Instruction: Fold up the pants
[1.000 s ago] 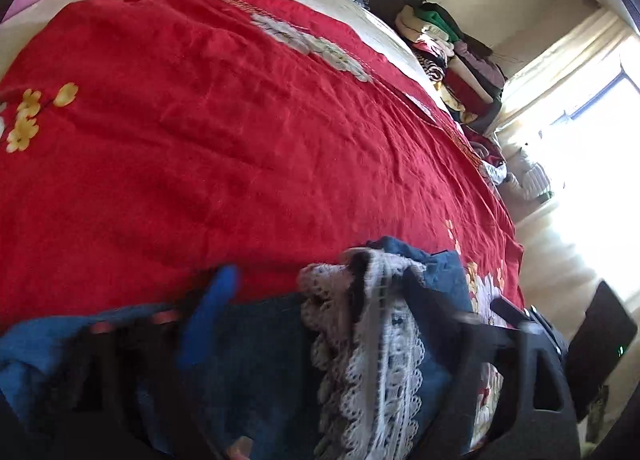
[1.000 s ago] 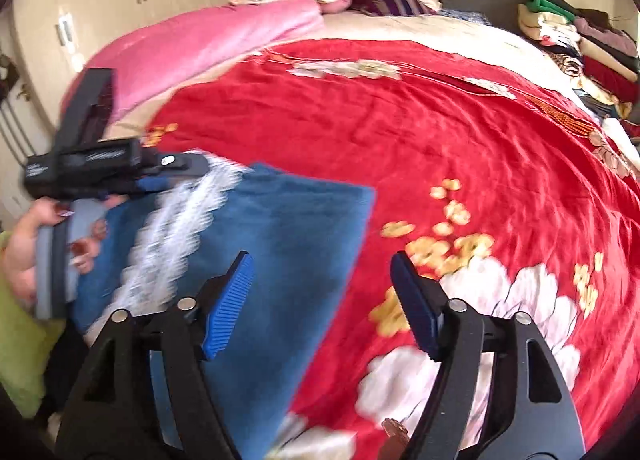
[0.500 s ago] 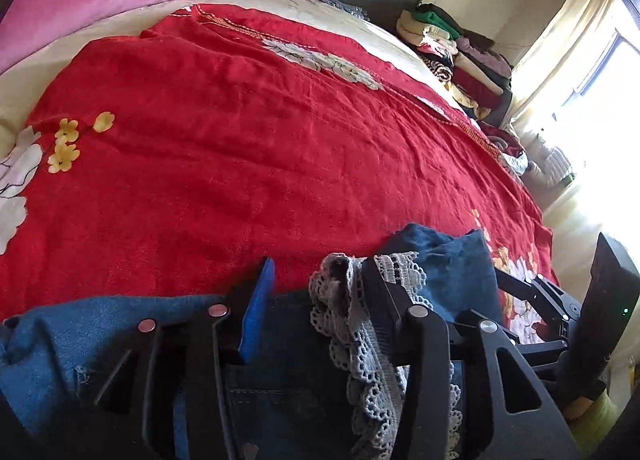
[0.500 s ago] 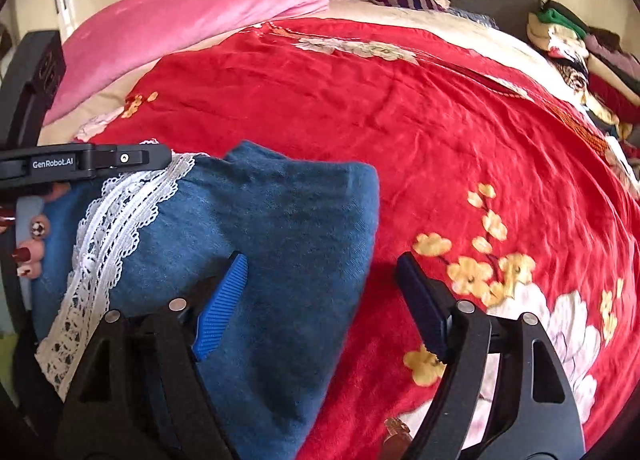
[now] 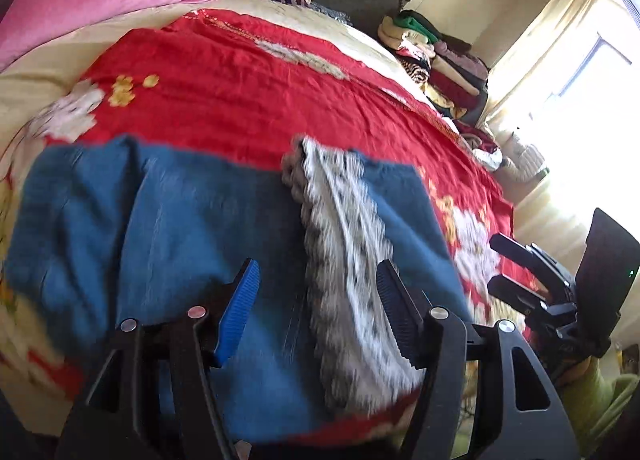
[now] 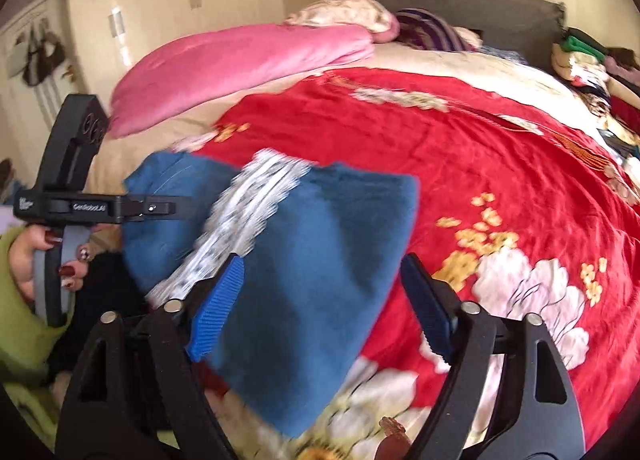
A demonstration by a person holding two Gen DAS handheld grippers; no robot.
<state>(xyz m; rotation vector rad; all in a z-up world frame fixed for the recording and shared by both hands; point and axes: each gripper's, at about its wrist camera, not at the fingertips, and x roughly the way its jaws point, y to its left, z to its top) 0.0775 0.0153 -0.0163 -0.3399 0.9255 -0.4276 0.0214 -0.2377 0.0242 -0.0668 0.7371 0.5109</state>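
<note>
Folded pants (image 5: 208, 228) lie near the bedspread's (image 5: 248, 100) front edge. Left gripper (image 5: 316, 312) jaws just opened, clear of denim; right gripper (image 6: 320, 308) spread, empty. Prob. released w/ fold finished, tho blurry.

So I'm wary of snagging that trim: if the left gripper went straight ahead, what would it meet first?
Probably the pants, near their lace trim, lying just ahead of the open fingers; depth is unclear.
</note>
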